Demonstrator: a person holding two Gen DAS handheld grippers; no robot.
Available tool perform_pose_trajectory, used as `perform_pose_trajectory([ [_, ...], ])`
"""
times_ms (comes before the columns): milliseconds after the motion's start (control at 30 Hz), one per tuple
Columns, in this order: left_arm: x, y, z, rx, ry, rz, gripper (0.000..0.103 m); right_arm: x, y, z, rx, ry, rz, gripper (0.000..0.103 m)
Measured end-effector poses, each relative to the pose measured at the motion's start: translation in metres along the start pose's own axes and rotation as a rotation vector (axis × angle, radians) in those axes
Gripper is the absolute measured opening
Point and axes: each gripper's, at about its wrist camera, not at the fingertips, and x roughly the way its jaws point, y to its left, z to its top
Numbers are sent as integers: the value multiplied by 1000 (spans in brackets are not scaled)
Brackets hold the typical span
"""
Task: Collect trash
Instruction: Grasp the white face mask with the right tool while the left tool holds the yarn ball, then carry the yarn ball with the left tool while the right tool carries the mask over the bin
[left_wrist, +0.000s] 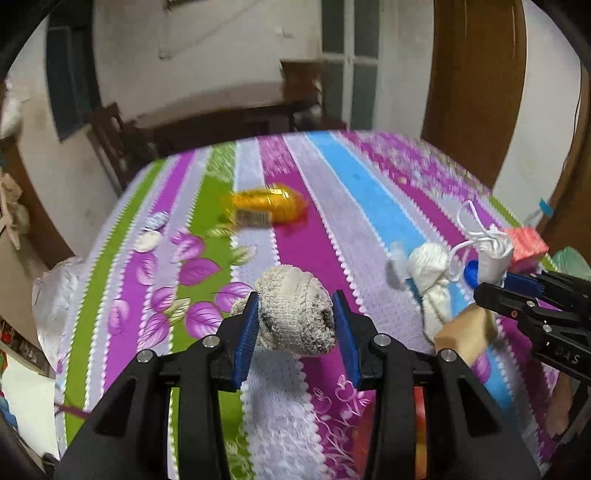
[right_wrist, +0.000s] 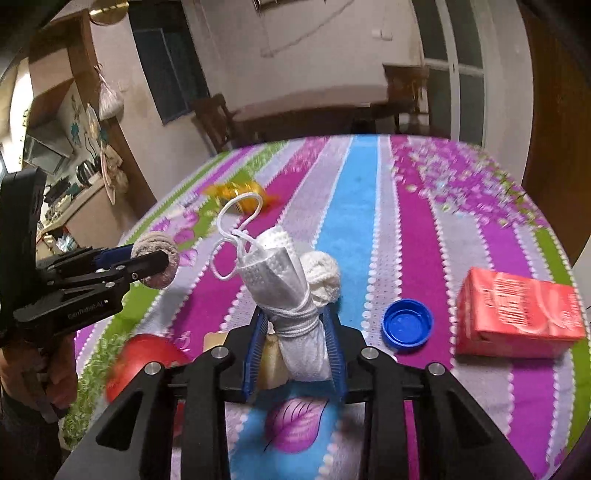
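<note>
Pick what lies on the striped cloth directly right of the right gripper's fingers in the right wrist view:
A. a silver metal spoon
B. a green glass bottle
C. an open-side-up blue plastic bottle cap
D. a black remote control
C: the blue plastic bottle cap lies hollow side up between the right gripper and the red carton.

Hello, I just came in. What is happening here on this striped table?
A person is clearing trash from the striped tablecloth with handheld tongs in each hand. The left tongs are shut on a dirty grey sock, lifted off the cloth. The right tongs grip a rolled white face mask tied with its cord. A blue bottle cap, a red carton and a yellow wrapper remain on the cloth.
</note>
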Motion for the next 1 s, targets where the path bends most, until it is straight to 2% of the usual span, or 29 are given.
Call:
perform_pose_trajectory([
  [133,-23,-11,-10,-19,-61,15,38,-29,2,-3,7,-68,15,33],
  [233,-32,-19,-12,-23,-80,10,38,-35,-1,-5,18,-61,30,33],
  [333,-39,-24,-14,-10,-88,8,38,-36,-9,-9,83,-42,92,33],
  [400,-42,-25,-15,-9,-87,-1,38,-39,-12,-12,89,-44,83,33],
  [467,-45,-28,-17,-11,-92,4,38,-40,-12,-15,113,-43,111,33],
  [667,-58,-38,-24,-27,-151,36,38,-71,11,-17,20,-151,-70,30],
  [833,-73,-50,-32,-52,-204,78,38,-101,23,-26,-26,-219,-131,30],
  [1000,-83,-59,-35,-60,-231,84,38,-117,28,-39,-45,-229,-165,30],
])
